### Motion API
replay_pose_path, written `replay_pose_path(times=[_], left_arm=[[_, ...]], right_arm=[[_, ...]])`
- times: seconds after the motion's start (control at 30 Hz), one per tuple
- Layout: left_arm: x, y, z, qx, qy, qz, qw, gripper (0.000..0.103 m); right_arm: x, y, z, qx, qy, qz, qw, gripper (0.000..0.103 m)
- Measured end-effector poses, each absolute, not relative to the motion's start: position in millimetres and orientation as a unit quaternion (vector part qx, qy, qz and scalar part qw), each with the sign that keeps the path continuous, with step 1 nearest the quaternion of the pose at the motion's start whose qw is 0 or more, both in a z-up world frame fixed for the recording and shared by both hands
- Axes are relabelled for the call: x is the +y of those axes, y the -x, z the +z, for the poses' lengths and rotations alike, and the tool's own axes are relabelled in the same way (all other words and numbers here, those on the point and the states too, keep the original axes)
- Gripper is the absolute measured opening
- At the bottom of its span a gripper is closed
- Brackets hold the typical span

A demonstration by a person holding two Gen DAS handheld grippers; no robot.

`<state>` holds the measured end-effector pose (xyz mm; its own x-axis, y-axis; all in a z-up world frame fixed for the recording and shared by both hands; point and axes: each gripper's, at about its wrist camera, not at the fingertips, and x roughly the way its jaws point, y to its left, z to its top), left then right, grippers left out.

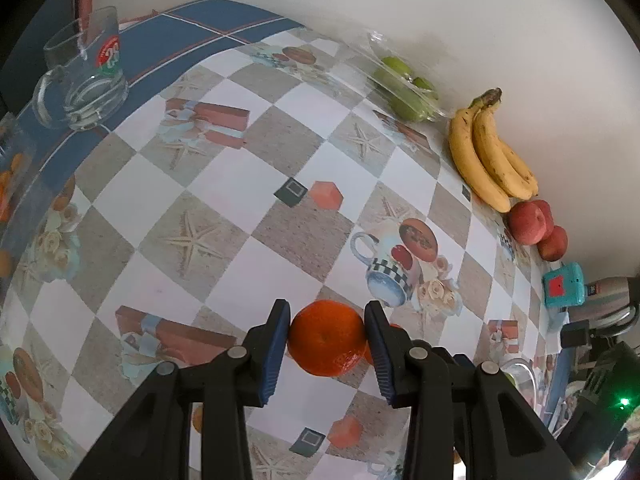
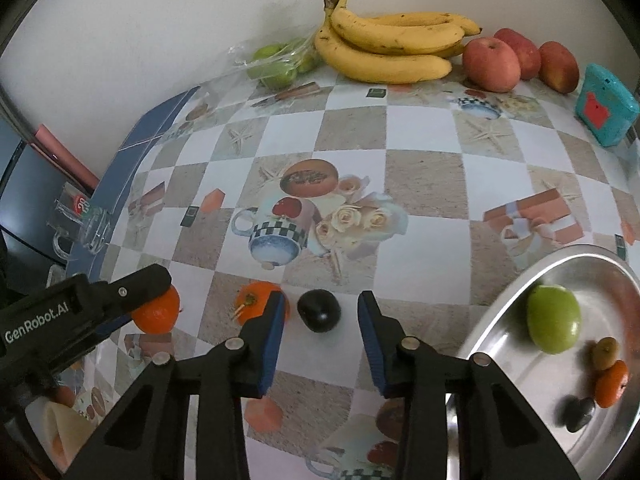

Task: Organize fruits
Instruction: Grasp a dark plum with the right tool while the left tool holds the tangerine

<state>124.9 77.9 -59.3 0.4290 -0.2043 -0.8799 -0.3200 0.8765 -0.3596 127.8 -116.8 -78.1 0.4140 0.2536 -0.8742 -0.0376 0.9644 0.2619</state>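
Observation:
My left gripper (image 1: 328, 312) is shut on an orange tangerine (image 1: 326, 338), with both blue pads against its sides, low over the chequered tablecloth. The right wrist view shows that tangerine (image 2: 158, 314) under a black finger (image 2: 140, 282) at the left. My right gripper (image 2: 322, 300) is open around a dark plum (image 2: 319, 311) lying on the cloth; its pads stand clear of the plum. A second tangerine (image 2: 254, 300) with a stem lies just beyond the right gripper's left finger. A metal bowl (image 2: 516, 284) at the right holds a green fruit (image 2: 554, 318), a small brown fruit, a tangerine and a dark plum.
Bananas (image 2: 384, 46), three red apples (image 2: 492, 64) and a bag of green fruit (image 2: 276, 64) line the back wall. A teal box (image 2: 606, 106) stands at the far right. A glass mug (image 1: 84, 80) sits on the blue border near the table's left edge.

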Motion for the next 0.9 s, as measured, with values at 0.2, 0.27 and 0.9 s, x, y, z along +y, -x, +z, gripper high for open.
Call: replay_pose_path(times=[0.2,0.27,0.9], left_arm=[[80,-125,-56,0.528,0.243,0.039,0.813,0.041],[79,-125,-56,0.528,0.241,0.039,0.813,0.041],[79,-125,-55,0.528,0.235,0.043,0.815,0.041]], right_arm=[[-112,-133,-87,0.542,-0.099,0.090,0.830,0.037],[-111,-134,-89,0.544,-0.100,0.091,0.828,0.035],[-115,-134,-94,0.547,-0.116,0.094,0.824,0.026]])
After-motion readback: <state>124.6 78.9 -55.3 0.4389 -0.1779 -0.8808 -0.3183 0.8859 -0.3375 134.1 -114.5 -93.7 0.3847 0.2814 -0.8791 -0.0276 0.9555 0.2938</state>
